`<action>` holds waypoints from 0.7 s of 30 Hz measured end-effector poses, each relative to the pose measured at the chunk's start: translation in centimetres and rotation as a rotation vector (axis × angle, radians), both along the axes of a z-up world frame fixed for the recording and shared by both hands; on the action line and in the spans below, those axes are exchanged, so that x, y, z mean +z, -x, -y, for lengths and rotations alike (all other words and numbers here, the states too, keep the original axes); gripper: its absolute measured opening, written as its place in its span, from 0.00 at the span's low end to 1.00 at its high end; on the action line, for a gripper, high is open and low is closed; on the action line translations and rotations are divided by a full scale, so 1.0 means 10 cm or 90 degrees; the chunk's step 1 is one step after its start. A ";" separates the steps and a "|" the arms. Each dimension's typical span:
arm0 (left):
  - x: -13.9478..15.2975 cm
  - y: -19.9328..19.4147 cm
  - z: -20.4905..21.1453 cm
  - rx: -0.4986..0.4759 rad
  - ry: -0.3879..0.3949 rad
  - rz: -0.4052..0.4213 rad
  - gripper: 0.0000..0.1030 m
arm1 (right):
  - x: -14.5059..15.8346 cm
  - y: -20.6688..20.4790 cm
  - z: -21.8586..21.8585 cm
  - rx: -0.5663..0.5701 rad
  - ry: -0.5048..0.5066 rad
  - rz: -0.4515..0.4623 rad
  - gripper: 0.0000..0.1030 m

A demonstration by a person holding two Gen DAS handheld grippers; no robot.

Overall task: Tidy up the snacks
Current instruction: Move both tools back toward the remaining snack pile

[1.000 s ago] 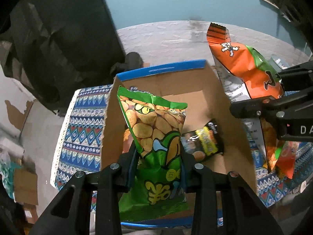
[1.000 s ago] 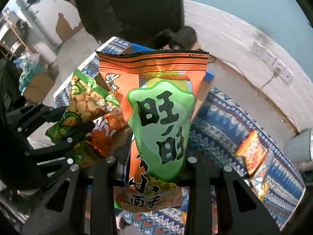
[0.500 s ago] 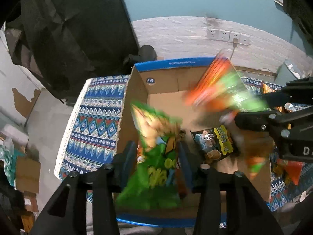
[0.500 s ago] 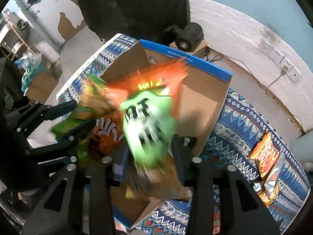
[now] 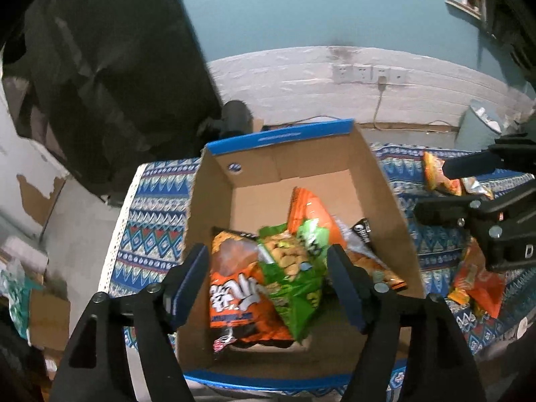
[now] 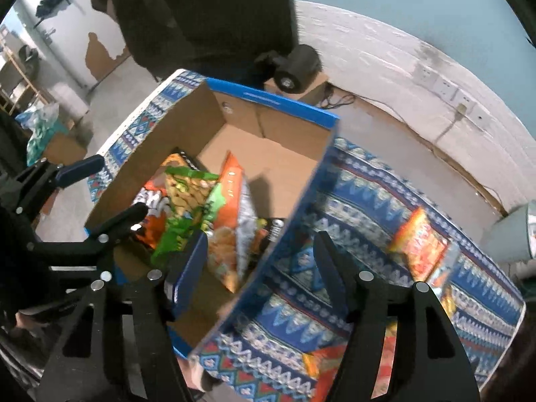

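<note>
Snacks sit mostly in the box (image 5: pixel 214 201) now: green bag (image 5: pixel 294 268) on top of the pile, orange bag (image 5: pixel 234 294) under it on the left side, a taller orange-green bag (image 5: pixel 308 207) leaning behind, and a dark packet (image 5: pixel 363 231) by the right wall. The pile is bunched at the near end; the far half of the box floor is bare cardboard, so there's plenty of room.

My left gripper (image 5: pixel 268 284) hangs over the near end of the box, jaws spread wide, nothing in them, the pile showing between the fingers. My right gripper (image 6: pixel 258 261) is spread wide too and empty, straddling the box's right wall (image 6: pixel 301 201), one finger inside and one out over the cloth (image 6: pixel 351 207).

Not done yet. At least two packs lie loose on the cloth to the right of the box: a red-orange pack (image 6: pixel 418 238) w/ something silvery beside it, and another orange one (image 6: pixel 328 361) nearer me. Probably more there, but the edge of the view is smeared and I can't count them. In the left view more loose packs (image 5: pixel 439 177) show past the box.

I'd say roughly halfway: four-ish in, several left, right side closest to them.
</note>
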State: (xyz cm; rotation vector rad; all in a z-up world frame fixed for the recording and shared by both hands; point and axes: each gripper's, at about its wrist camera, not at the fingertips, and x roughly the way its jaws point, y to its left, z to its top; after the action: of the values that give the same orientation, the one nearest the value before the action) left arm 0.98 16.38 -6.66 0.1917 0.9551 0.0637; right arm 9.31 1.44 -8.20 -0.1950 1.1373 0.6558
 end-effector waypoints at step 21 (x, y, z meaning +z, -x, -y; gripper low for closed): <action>0.08 0.08 0.92 -0.129 0.021 0.001 0.85 | 0.11 0.17 1.31 -0.115 0.018 0.023 0.78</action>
State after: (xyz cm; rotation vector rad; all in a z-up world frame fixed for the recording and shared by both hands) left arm 0.20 7.16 -5.83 0.2574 0.9305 -0.1375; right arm 7.65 -11.70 -7.13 -0.1254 1.1149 0.4748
